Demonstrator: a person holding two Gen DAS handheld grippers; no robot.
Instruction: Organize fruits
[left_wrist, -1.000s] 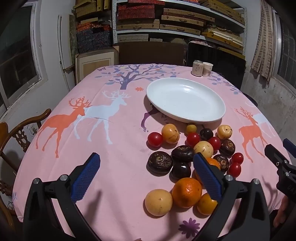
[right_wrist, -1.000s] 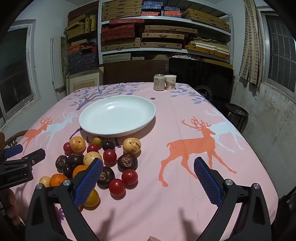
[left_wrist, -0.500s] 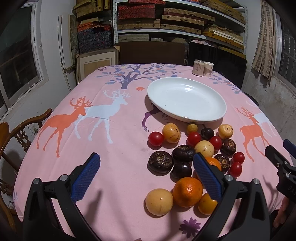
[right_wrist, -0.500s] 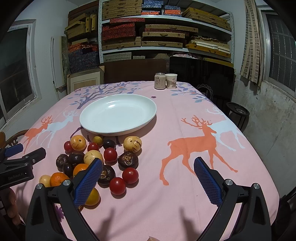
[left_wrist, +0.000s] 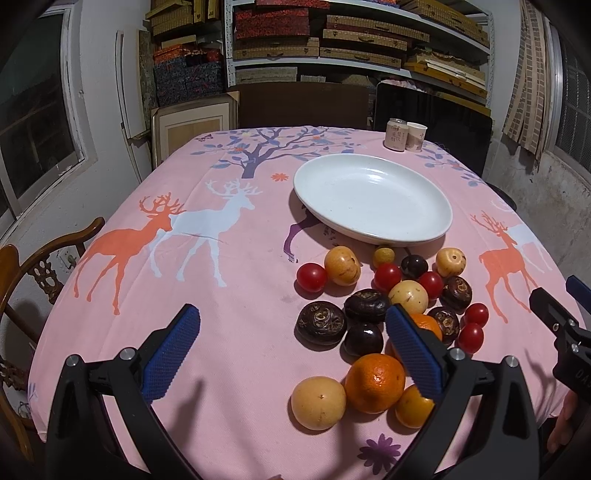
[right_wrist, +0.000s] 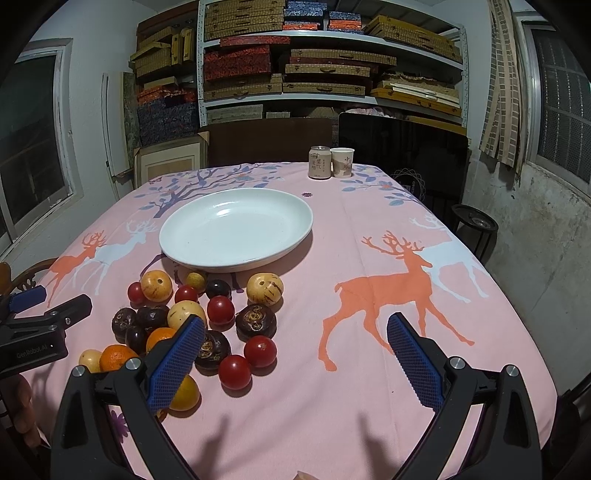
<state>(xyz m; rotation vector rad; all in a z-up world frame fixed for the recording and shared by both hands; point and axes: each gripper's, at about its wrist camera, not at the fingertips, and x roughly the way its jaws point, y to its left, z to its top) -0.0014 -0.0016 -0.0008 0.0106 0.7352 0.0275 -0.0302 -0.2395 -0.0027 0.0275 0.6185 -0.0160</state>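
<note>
A pile of fruit lies on the pink deer tablecloth in front of an empty white plate (left_wrist: 373, 195), which also shows in the right wrist view (right_wrist: 236, 227). The pile has an orange (left_wrist: 375, 377), a yellow round fruit (left_wrist: 318, 403), red cherry tomatoes (left_wrist: 311, 277), dark brown fruits (left_wrist: 321, 323) and tan fruits (left_wrist: 342, 260). My left gripper (left_wrist: 291, 350) is open and empty, low over the cloth, left of the pile. My right gripper (right_wrist: 295, 358) is open and empty, right of the pile, near two red tomatoes (right_wrist: 259, 350).
A can (right_wrist: 320, 163) and a paper cup (right_wrist: 341, 163) stand at the table's far edge. A wooden chair (left_wrist: 33, 266) is at the left side. Shelves with boxes fill the back wall. A small black stool (right_wrist: 474, 221) stands at the right.
Both grippers have moved slightly; the view has shifted a little toward the fruit and plate. Both stay open and empty. No fruit has moved.
</note>
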